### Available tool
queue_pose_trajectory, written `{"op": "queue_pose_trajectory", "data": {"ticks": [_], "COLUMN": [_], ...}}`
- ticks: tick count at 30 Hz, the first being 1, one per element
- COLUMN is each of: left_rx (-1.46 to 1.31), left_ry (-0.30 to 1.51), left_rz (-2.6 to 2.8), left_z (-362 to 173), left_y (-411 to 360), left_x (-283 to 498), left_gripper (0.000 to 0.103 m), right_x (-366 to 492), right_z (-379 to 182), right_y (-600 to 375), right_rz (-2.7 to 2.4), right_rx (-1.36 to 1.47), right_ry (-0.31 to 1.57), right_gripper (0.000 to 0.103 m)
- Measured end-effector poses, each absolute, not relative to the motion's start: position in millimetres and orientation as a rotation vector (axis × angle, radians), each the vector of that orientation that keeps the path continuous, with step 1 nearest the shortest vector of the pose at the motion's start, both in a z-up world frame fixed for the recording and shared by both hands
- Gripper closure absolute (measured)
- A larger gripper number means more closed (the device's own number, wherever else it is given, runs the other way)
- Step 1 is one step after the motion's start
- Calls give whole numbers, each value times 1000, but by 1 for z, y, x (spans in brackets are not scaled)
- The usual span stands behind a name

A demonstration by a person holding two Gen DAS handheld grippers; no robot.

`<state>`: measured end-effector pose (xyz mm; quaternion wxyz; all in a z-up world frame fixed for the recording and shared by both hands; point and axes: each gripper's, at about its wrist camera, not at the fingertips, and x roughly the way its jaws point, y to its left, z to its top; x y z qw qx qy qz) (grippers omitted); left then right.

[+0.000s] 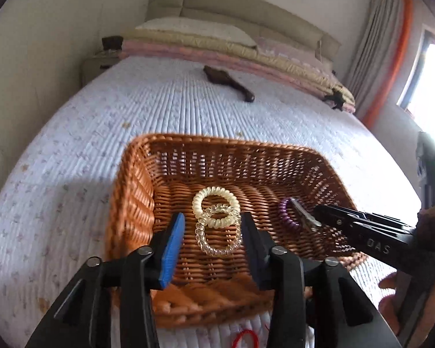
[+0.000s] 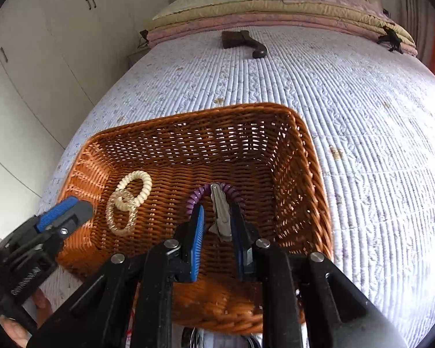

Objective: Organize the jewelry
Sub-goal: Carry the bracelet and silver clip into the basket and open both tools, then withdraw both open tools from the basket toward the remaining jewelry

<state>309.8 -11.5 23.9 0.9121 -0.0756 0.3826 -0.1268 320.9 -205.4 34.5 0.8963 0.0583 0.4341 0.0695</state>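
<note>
Wicker basket [image 1: 136, 203] on the quilted bed [image 1: 72, 145]; cream spiral hair tie [image 1: 216, 206] overlapping clear spiral hair tie [image 1: 217, 236] on basket floor, left of centre. Left gripper [image 1: 214, 240] released, blue pads straddling both ties without touching. Right gripper [image 2: 217, 226] parted over purple spiral tie [image 2: 217, 192] and silver clip [image 2: 221, 217] at basket right; pad contact with clip probably none, hard to confirm.
</note>
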Motion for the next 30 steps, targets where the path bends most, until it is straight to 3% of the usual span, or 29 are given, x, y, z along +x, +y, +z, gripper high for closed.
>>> {"op": "queue_pose_trajectory", "data": {"ticks": [17,25,26,27,30], "left_rx": [-118,-178,-179,-178,-170], "left_ry": [444,323,316,323,368], "left_rz": [-390,-331,-327,-321,-291], "left_z": [144,131,125,116,87], "left_y": [13,40,43,45,46], "left_x": [109,37,31,27,26], "left_gripper": [59,58,53,40,36], "right_x": [145,64,59,56,59], "right_z": [135,102,95,89,58], "right_y": [-222,-219,-217,-216,-213], "right_rz": [247,185,182,179,189], "right_rx": [152,108,103,97,110], "right_ry": [561,392,386,388,466], "right_gripper": [65,65,65,65,65]}}
